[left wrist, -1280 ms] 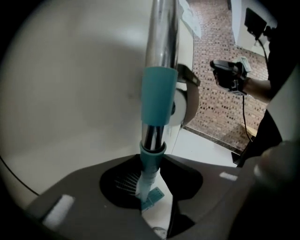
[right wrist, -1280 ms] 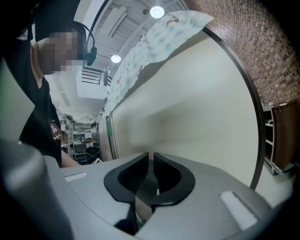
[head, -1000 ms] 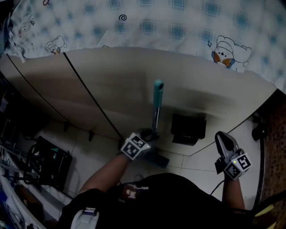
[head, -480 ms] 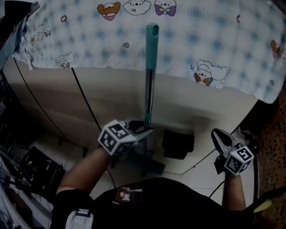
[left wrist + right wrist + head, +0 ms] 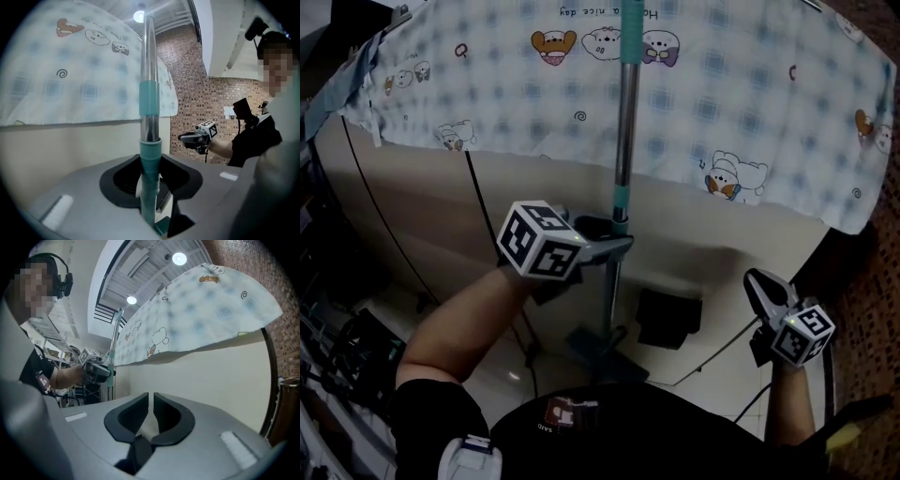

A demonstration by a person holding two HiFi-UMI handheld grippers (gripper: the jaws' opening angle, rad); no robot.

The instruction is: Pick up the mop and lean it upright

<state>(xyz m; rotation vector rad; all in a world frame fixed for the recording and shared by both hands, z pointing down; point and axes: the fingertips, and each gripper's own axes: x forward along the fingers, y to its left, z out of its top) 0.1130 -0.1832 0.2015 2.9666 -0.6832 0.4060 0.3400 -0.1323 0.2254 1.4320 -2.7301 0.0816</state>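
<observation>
Two tools: the left tool (image 5: 617,246) clamps the mop (image 5: 624,141) by its upright handle, mop head below it. The right tool (image 5: 761,284), nearly closed, holds nothing. The handle should tip gently onto the patterned cloth (image 5: 750,94) beyond.

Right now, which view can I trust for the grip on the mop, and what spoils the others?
Left gripper view: sharp and well lit, jaws closed on the mop pole, only fisheye bending and a ceiling lamp flaring above. Head view: dark overall, floor near the mop head lost in shadow. Right gripper view: bright, dark corners.
</observation>
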